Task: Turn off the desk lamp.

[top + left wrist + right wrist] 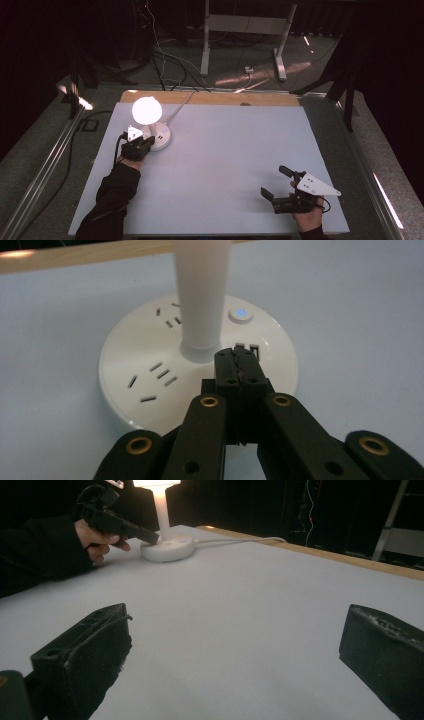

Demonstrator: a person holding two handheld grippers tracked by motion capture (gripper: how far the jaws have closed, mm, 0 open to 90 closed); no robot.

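A white lamp with a glowing round shade (146, 110) stands on a round white socket base (161, 136) at the table's back left. In the left gripper view the base (150, 345) shows several outlets, a lit blue button (240, 314) and the lamp's stem (202, 295). My left gripper (239, 360) is shut with nothing between its jaws, tips resting over the base just in front of the stem; it lies by the base (145, 145) in the high view. My right gripper (274, 182) stands open over the bare table at front right, empty.
A white cord (181, 104) runs from the base to the table's wooden back edge (215, 98). The grey table top (225, 150) spreads between both hands. Behind it are desk legs (205, 45) and floor cables (165, 65). In the right gripper view the left hand (95, 537) holds its gripper by the base (167, 549).
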